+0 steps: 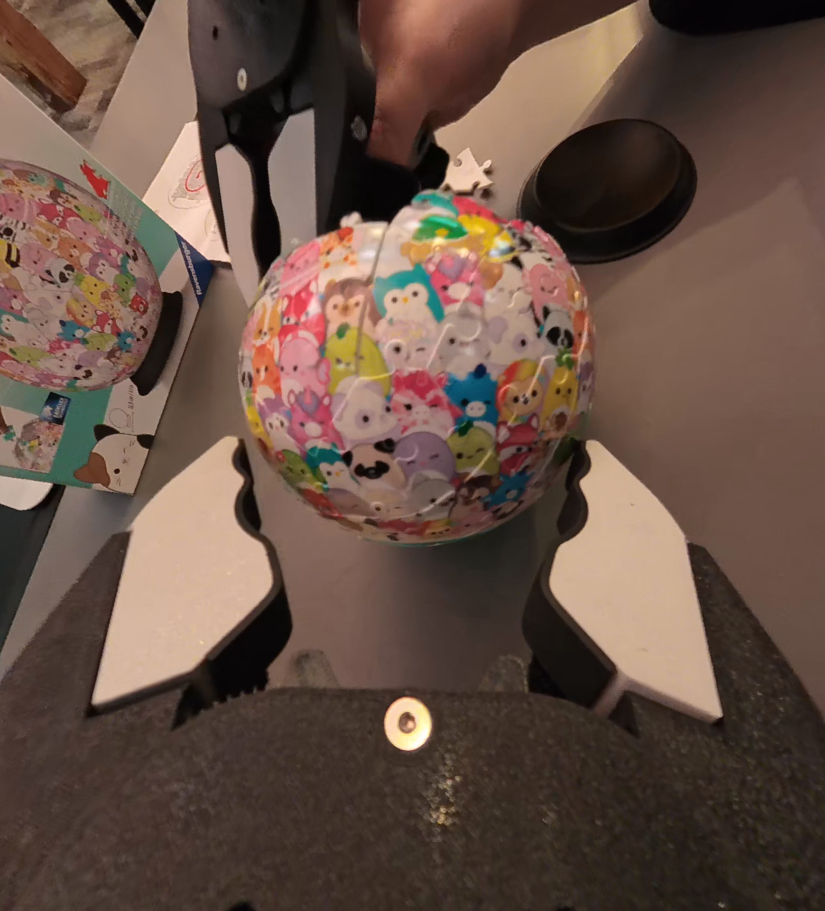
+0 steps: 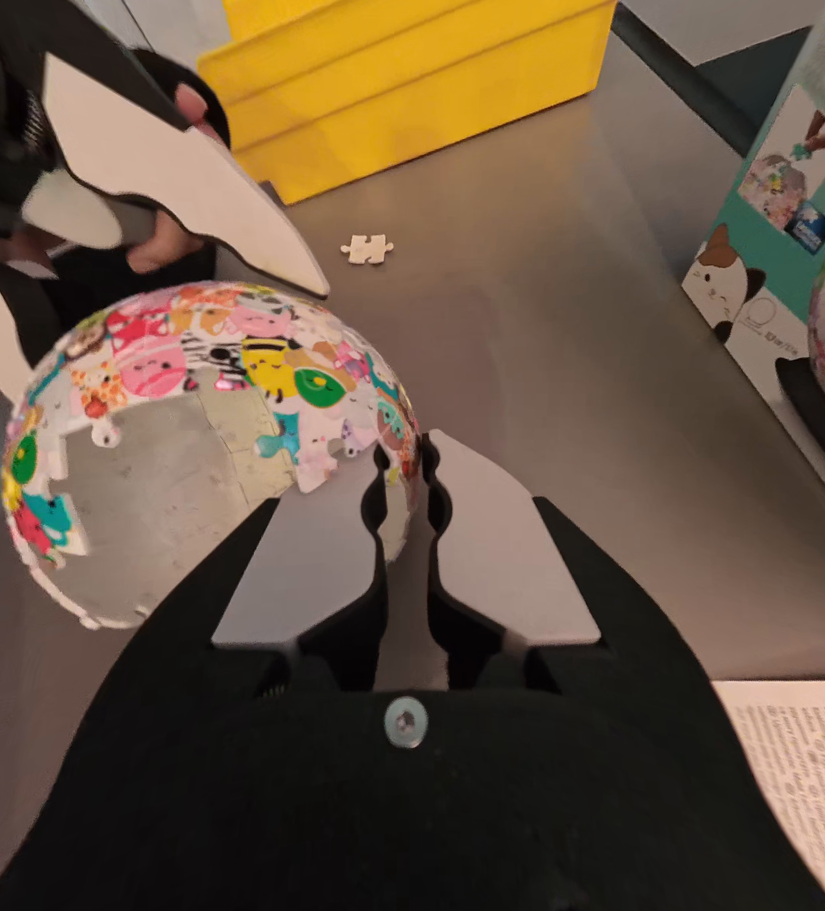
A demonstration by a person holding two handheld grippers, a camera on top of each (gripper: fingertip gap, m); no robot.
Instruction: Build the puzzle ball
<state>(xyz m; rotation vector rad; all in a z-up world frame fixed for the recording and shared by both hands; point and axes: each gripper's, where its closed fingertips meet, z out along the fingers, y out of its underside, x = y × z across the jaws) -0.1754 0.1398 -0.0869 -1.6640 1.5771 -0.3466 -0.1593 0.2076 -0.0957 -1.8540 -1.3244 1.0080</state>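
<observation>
Grey table bears puzzle ball between left hand-held gripper fingers.

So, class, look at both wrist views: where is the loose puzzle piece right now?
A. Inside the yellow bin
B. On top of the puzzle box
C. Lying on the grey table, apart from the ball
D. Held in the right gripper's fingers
C. The loose puzzle piece lies pale side up on the table, clear of the puzzle ball, the yellow bin and the puzzle box.
</observation>
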